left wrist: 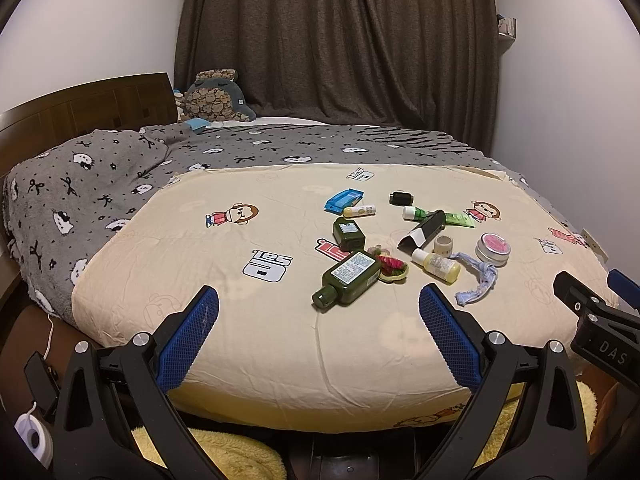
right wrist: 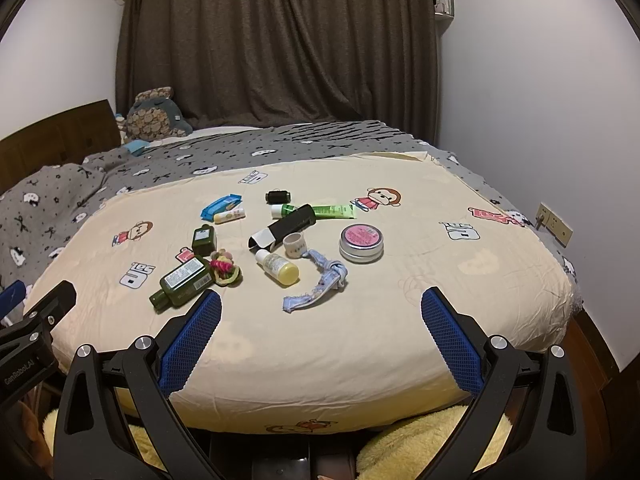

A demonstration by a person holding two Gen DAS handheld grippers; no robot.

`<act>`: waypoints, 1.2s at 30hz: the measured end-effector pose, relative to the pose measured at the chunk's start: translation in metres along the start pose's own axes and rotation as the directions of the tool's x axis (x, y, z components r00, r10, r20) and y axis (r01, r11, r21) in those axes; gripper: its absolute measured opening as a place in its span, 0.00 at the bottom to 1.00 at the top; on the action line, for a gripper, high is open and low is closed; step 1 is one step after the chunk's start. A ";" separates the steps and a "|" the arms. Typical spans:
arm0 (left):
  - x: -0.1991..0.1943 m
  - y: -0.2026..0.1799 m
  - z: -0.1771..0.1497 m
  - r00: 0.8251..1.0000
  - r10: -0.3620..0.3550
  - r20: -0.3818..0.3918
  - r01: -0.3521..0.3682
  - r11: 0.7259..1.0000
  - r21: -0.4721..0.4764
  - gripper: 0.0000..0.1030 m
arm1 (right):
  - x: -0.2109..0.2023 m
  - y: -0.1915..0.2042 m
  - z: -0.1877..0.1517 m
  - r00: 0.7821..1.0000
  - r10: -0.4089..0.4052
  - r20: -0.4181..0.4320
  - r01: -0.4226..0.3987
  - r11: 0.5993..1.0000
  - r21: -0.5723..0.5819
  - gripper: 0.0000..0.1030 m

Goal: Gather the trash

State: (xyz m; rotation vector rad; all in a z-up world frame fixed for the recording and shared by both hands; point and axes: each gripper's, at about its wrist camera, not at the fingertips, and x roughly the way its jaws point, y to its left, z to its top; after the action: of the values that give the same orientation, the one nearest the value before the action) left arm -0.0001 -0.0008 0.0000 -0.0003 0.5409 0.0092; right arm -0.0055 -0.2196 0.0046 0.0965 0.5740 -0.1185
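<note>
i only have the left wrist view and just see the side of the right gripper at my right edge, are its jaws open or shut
observer: Open. In the right wrist view the right gripper has its jaws spread wide, with nothing between them.
operator: ok what sits straight ahead of it
observer: The blue cloth strip. It lies on the cream sheet just beyond the jaw tips, roughly centred between them in that view.
</note>
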 end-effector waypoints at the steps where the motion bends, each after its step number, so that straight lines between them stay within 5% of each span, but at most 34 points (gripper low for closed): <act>1: 0.000 0.000 0.000 1.000 0.001 -0.001 -0.001 1.000 -0.001 0.92 | 0.000 0.000 0.000 1.000 0.000 0.000 0.000 1.000 0.000 0.97; 36: -0.001 0.012 0.006 1.000 0.010 -0.002 -0.010 1.000 0.001 0.92 | 0.002 0.004 0.001 1.000 0.006 0.000 -0.006 1.000 -0.006 0.97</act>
State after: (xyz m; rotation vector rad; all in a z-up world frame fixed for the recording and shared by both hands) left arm 0.0022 0.0116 0.0059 0.0036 0.5427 0.0191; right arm -0.0026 -0.2163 0.0048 0.0928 0.5743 -0.1111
